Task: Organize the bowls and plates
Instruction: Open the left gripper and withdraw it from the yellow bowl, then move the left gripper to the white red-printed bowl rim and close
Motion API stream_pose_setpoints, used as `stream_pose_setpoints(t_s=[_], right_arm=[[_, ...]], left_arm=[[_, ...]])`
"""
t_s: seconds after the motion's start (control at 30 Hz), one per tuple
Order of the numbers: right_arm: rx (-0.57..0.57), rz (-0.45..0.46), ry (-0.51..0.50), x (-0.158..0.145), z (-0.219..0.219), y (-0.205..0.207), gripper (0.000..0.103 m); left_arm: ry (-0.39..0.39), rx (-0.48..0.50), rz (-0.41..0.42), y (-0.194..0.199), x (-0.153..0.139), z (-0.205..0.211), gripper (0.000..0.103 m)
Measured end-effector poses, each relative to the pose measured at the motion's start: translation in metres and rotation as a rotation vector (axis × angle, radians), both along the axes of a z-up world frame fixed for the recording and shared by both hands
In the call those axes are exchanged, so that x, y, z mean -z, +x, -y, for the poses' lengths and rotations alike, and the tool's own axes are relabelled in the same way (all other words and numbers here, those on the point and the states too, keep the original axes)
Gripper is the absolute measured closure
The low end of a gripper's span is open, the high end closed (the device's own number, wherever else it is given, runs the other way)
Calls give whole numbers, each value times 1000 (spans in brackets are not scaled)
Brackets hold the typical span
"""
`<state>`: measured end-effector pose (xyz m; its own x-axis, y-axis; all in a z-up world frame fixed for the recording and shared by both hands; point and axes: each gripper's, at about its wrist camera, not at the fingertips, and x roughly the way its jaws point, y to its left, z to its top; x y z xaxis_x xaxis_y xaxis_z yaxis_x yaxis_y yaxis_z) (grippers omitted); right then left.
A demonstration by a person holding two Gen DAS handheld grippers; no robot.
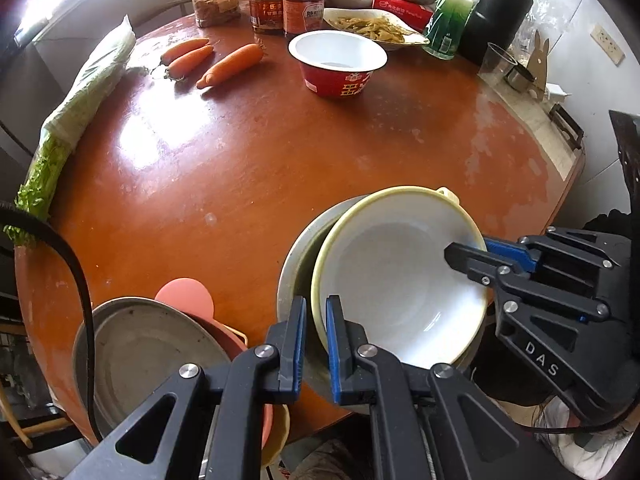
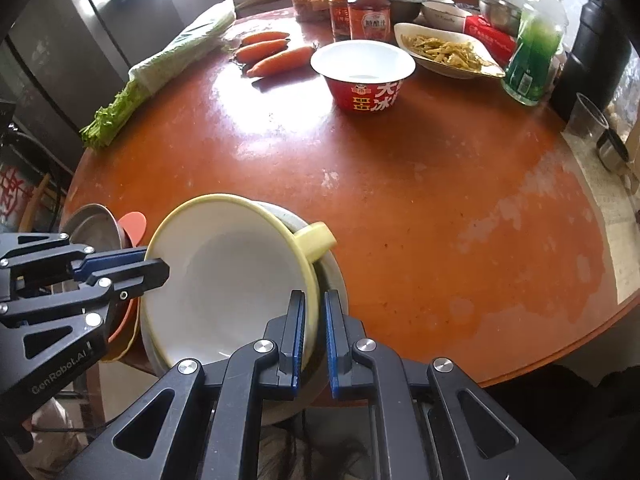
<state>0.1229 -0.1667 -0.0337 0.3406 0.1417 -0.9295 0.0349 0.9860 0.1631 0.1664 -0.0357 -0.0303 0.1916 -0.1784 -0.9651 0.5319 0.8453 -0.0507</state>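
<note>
A yellow bowl with a white inside (image 1: 400,280) (image 2: 228,280) and a side handle (image 2: 316,240) sits tilted on a pale plate (image 1: 296,264) (image 2: 336,276) at the near table edge. My left gripper (image 1: 316,344) is shut on the bowl's left rim; it also shows in the right wrist view (image 2: 148,264). My right gripper (image 2: 312,336) is shut on the bowl's right rim; it shows in the left wrist view (image 1: 468,254). A metal plate (image 1: 144,356) (image 2: 90,224) lies on orange and yellow dishes (image 1: 224,332) to the left.
On the round brown table (image 1: 280,160) stand a red instant-noodle bowl (image 1: 338,64) (image 2: 362,74), three carrots (image 1: 208,60), a wrapped cabbage (image 1: 80,100), jars and sauce bottles (image 1: 280,4), a dish of food (image 1: 376,26), a green bottle (image 1: 452,16) and a black flask (image 1: 500,12).
</note>
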Motion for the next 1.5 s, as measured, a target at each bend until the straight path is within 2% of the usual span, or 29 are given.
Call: stream_pose_setpoints(t_s=[0.17,0.33,0.43,0.57,0.73,0.8,0.9,1.03,1.1,1.2,1.27,1.33,1.43,1.5], right_arm=[[-10,-15,16,2,-4,4,80],[6,0,-25,-5,-2,1,77],[47,18,-49,-11,8,-1,74],[57,33,-5,-17,19,-6,67],[88,103,51,-32,31,-10,65],[94,105,70,-32,36,-7,56],[129,88,24,-27,41,-7,56],[169,144,114,-35,56,-8,56],[194,173,110,-45,62,-5,56],[211,204,130,-55,71,12,56],[228,207,133,-57,77,27,56],[240,198,149,-55,88,48,56],[283,146,194,-43,110,81,56],[318,112,180,-34,123,102,56]], left_arm=[[-31,-13,-6,1,-4,-8,90],[-11,-54,92,1,-21,-18,90],[-43,-68,92,5,-27,-27,89],[-62,-81,111,7,-34,-37,90],[-77,-99,140,12,-43,-42,89],[-81,-102,138,14,-44,-42,89],[-96,-98,139,15,-43,-40,90],[-124,-69,171,16,-49,-31,90],[-141,-42,183,20,-54,-21,89],[-185,-1,172,35,-62,1,89],[-202,14,127,52,-61,18,89],[-190,5,87,74,-56,34,89],[-164,-30,84,107,-48,51,89],[-155,-59,79,127,-43,58,89]])
